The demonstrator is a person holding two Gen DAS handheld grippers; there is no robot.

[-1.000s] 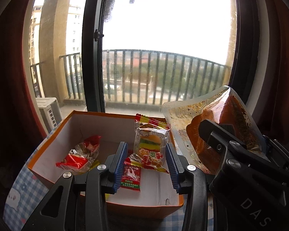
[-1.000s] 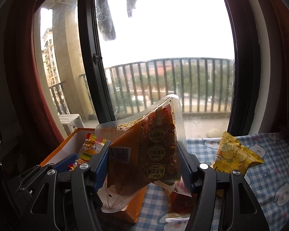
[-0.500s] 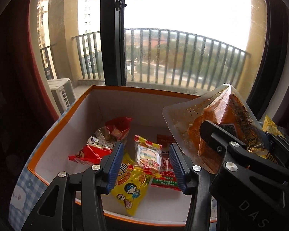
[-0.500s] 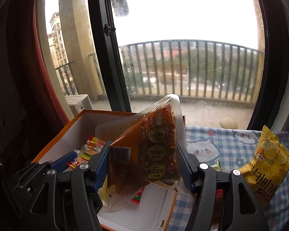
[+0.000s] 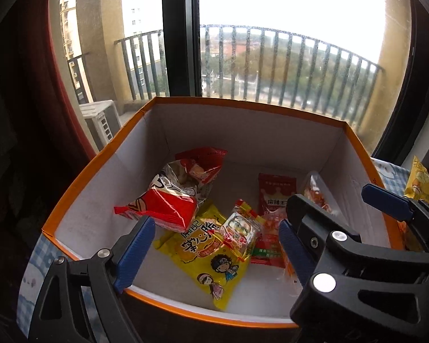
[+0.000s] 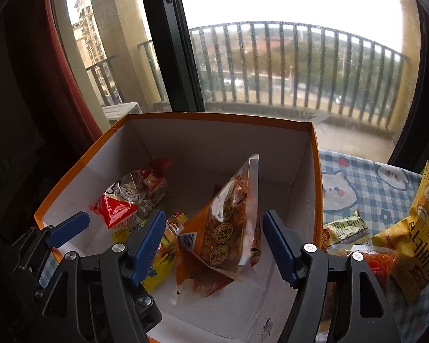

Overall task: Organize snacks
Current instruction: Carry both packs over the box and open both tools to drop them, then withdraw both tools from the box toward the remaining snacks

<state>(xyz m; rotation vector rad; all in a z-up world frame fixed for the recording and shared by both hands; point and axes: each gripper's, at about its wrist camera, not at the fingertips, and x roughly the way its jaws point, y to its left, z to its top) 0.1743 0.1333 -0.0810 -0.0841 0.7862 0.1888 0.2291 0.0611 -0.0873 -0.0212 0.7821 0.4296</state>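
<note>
My right gripper (image 6: 213, 243) hung over the orange-rimmed box (image 6: 214, 118), jaws spread wide, with the clear orange pouch (image 6: 228, 228) standing tilted inside the box between them; I could not tell whether either pad touched it. My left gripper (image 5: 214, 245) hovered at the box's near edge, jaws apart and gripping nothing. Below it lay a yellow cartoon packet (image 5: 211, 254), with a small clear candy packet (image 5: 240, 230) resting on it, a red-and-white bag (image 5: 171, 197) toward the left wall, and a red sachet (image 5: 276, 193) farther back. On the checked bench (image 6: 366, 183) right of the box sat a yellow chip bag (image 6: 417, 234) and a small green packet (image 6: 346, 228).
</note>
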